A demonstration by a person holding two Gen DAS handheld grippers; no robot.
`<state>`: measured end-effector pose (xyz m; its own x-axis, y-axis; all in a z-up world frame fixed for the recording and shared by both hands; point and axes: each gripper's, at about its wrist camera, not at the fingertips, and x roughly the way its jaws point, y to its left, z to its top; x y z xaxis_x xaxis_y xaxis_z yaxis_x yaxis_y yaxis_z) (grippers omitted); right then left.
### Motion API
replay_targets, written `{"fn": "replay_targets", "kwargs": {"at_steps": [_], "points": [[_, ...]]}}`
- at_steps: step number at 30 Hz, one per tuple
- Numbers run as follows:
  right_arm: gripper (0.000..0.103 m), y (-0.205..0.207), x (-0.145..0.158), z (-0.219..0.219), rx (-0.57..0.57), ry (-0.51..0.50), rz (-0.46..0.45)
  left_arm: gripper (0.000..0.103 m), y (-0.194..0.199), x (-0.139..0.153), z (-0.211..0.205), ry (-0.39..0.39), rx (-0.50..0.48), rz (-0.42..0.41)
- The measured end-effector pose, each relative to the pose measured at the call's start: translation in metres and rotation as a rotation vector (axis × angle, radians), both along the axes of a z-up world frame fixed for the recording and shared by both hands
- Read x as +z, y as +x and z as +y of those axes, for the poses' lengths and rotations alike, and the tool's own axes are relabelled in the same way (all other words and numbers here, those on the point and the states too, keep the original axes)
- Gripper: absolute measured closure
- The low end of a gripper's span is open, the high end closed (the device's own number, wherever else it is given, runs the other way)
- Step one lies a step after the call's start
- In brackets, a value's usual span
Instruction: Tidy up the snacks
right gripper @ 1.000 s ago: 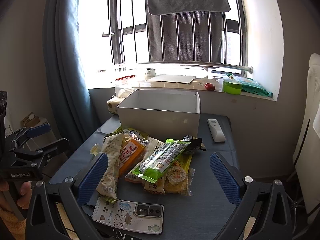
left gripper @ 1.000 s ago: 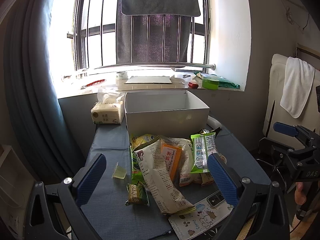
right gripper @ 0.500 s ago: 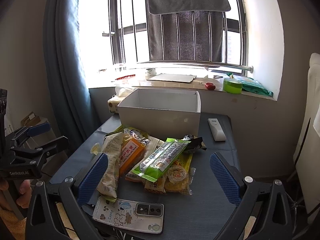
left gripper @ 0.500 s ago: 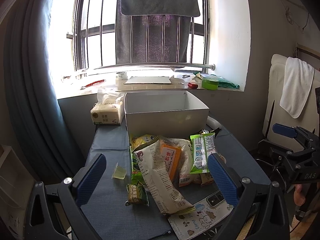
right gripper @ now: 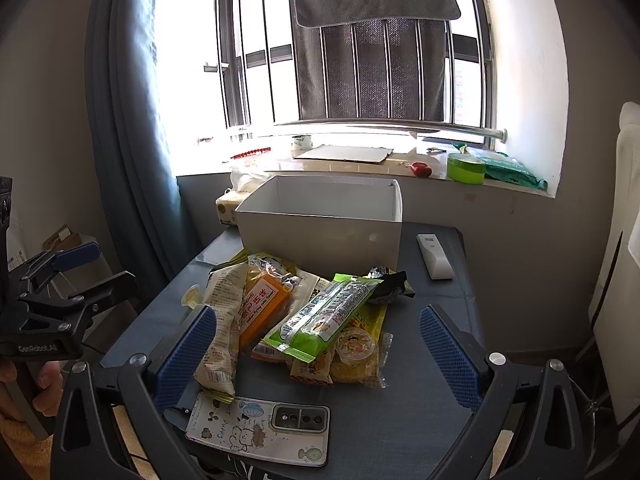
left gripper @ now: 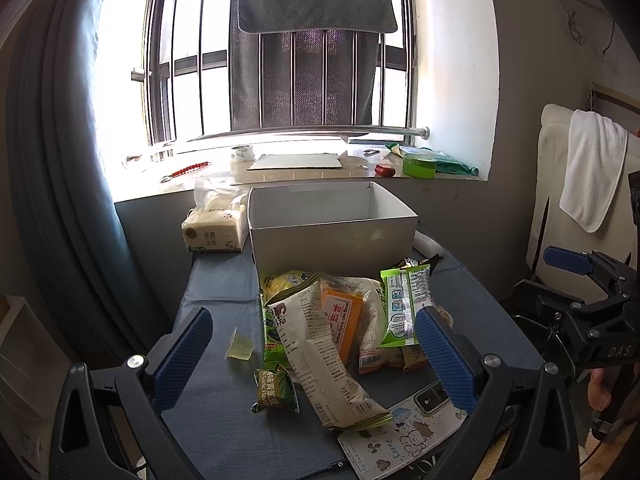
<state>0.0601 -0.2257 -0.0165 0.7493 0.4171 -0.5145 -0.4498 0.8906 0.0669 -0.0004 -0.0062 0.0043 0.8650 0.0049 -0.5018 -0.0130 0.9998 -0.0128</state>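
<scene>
A pile of snack packets lies on the dark blue table: a long white packet (left gripper: 320, 352), an orange packet (left gripper: 342, 320) and a green-edged packet (left gripper: 402, 304). They also show in the right wrist view: the white packet (right gripper: 222, 320), the orange packet (right gripper: 262, 304), the green-edged packet (right gripper: 328, 316). An empty white box (left gripper: 332, 228) (right gripper: 324, 220) stands behind the pile. My left gripper (left gripper: 314, 356) is open and empty above the near side of the pile. My right gripper (right gripper: 316, 354) is open and empty, also above the near side.
A phone in a cartoon case (right gripper: 260, 432) lies at the table's near edge. A small green packet (left gripper: 276, 390) and a jelly cup (left gripper: 239, 346) lie left of the pile. A tissue pack (left gripper: 214, 228) and a white remote (right gripper: 434, 256) flank the box. A windowsill with clutter runs behind.
</scene>
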Motion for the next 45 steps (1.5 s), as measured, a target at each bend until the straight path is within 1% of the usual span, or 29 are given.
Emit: {"fn": "replay_targets", "kwargs": {"at_steps": [9, 15, 17, 20, 22, 27, 30, 32, 34, 37, 38, 40, 41, 42, 43, 44, 45], "points": [[0.000, 0.001, -0.002, 0.000, -0.002, -0.002, 0.006, 0.000, 0.000, -0.002, -0.001, 0.002, 0.008, 0.000], [0.000, 0.004, -0.007, 0.000, -0.003, -0.003, 0.020, 0.000, 0.001, -0.003, 0.000, 0.007, 0.032, -0.008], [0.000, 0.007, -0.010, 0.000, -0.002, 0.001, 0.029, 0.000, 0.000, -0.003, 0.002, 0.000, 0.039, -0.017], [0.000, 0.014, -0.014, 0.002, -0.005, 0.004, 0.046, 0.000, -0.003, -0.002, 0.007, -0.015, 0.076, -0.040], [0.000, 0.021, -0.019, 0.003, -0.022, -0.003, 0.063, 0.000, -0.004, -0.004, 0.011, -0.031, 0.091, -0.047], [0.000, 0.049, -0.035, 0.015, -0.030, -0.031, 0.114, 0.000, -0.005, -0.013, 0.018, -0.059, 0.092, -0.037], [0.000, 0.075, -0.051, 0.025, -0.027, -0.029, 0.170, 0.000, -0.007, -0.018, 0.020, -0.071, 0.094, -0.024], [0.000, 0.095, -0.064, 0.032, -0.032, -0.035, 0.215, 0.000, -0.008, -0.021, 0.022, -0.079, 0.089, 0.008], [0.000, 0.113, -0.077, 0.038, -0.037, -0.043, 0.257, 0.000, -0.009, -0.024, 0.027, -0.098, 0.075, 0.034], [0.000, 0.132, -0.092, 0.046, -0.033, -0.057, 0.292, 0.000, -0.013, -0.028, 0.036, -0.131, 0.073, 0.041], [0.000, 0.137, -0.096, 0.048, -0.028, -0.046, 0.303, 0.000, -0.013, -0.029, 0.039, -0.150, 0.064, 0.049], [0.015, 0.146, -0.105, 0.050, -0.013, -0.040, 0.350, 0.000, -0.015, -0.033, 0.044, -0.175, 0.062, 0.057], [0.043, 0.150, -0.110, 0.051, -0.016, -0.045, 0.388, 0.000, -0.015, -0.035, 0.045, -0.175, 0.066, 0.063], [0.066, 0.153, -0.113, 0.049, -0.011, -0.021, 0.419, 0.000, -0.015, -0.037, 0.046, -0.169, 0.073, 0.067], [0.074, 0.153, -0.115, 0.047, 0.003, 0.016, 0.437, 0.000, -0.016, -0.038, 0.046, -0.163, 0.079, 0.068], [0.083, 0.151, -0.113, 0.044, 0.027, 0.059, 0.434, 0.000, -0.016, -0.039, 0.046, -0.159, 0.081, 0.068], [0.085, 0.148, -0.110, 0.042, 0.036, 0.084, 0.420, 0.000, -0.016, -0.041, 0.047, -0.158, 0.079, 0.071]]}}
